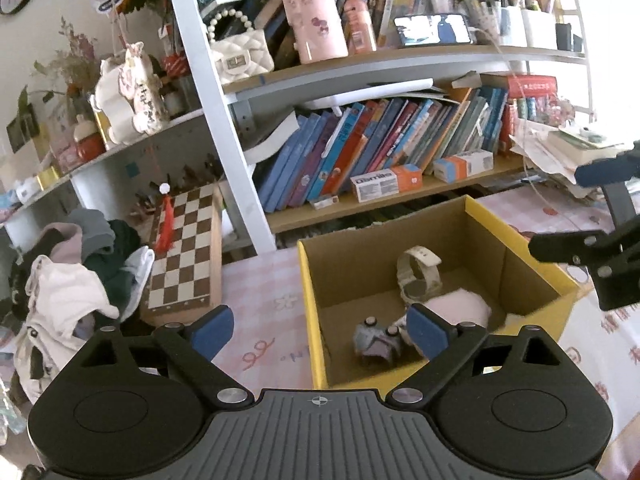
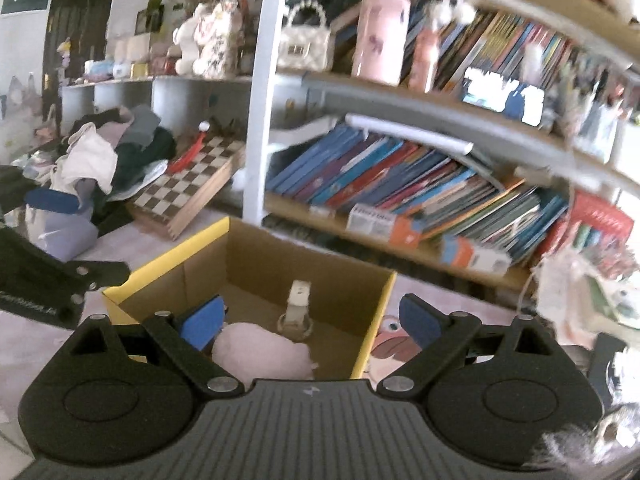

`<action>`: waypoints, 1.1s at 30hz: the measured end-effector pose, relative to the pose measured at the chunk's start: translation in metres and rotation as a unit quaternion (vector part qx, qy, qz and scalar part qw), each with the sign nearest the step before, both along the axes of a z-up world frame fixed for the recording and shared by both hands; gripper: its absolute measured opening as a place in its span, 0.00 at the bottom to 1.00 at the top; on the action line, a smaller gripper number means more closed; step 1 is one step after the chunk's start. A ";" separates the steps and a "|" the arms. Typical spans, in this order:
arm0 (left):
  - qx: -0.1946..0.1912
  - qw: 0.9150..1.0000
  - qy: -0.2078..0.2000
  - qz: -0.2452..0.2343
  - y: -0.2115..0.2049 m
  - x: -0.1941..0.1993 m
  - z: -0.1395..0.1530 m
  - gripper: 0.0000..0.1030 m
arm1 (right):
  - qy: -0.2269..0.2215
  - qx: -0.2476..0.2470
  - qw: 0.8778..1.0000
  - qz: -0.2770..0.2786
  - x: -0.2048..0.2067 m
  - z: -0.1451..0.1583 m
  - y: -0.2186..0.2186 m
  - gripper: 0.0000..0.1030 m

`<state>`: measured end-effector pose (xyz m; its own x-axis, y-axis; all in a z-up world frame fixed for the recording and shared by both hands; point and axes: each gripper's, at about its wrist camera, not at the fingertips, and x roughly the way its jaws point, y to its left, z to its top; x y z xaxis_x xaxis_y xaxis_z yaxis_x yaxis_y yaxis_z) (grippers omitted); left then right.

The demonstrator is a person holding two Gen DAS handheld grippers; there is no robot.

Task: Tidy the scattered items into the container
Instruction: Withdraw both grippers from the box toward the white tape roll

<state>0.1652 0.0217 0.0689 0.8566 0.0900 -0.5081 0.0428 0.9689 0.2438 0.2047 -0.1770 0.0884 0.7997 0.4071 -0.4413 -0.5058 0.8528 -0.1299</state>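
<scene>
Left gripper spread wide and empty, straddling the near wall of the yellow-edged cardboard box; right gripper likewise parted, carrying nothing, poised over the box's other side. Already lying inside on the box floor: a cream wristwatch standing on its strap, a soft pink pouch just beside it, and a small grey crumpled fabric piece near the front wall. Probably all light; pouch and fabric soft enough to pinch anywhere across the bulk, watch best taken by the strap rather than the smooth, likely scratch-prone face.
</scene>
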 end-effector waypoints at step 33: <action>-0.052 0.995 0.088 0.023 -0.007 -0.088 -0.070 0.93 | 0.115 -0.028 0.983 -0.141 -0.099 -0.083 -0.028 0.95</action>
<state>0.0769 0.0145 -0.0011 0.7496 0.0664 -0.6585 0.0315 0.9903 0.1357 0.1055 -0.2045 0.0058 0.7544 0.1537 -0.6382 -0.2718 0.9581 -0.0905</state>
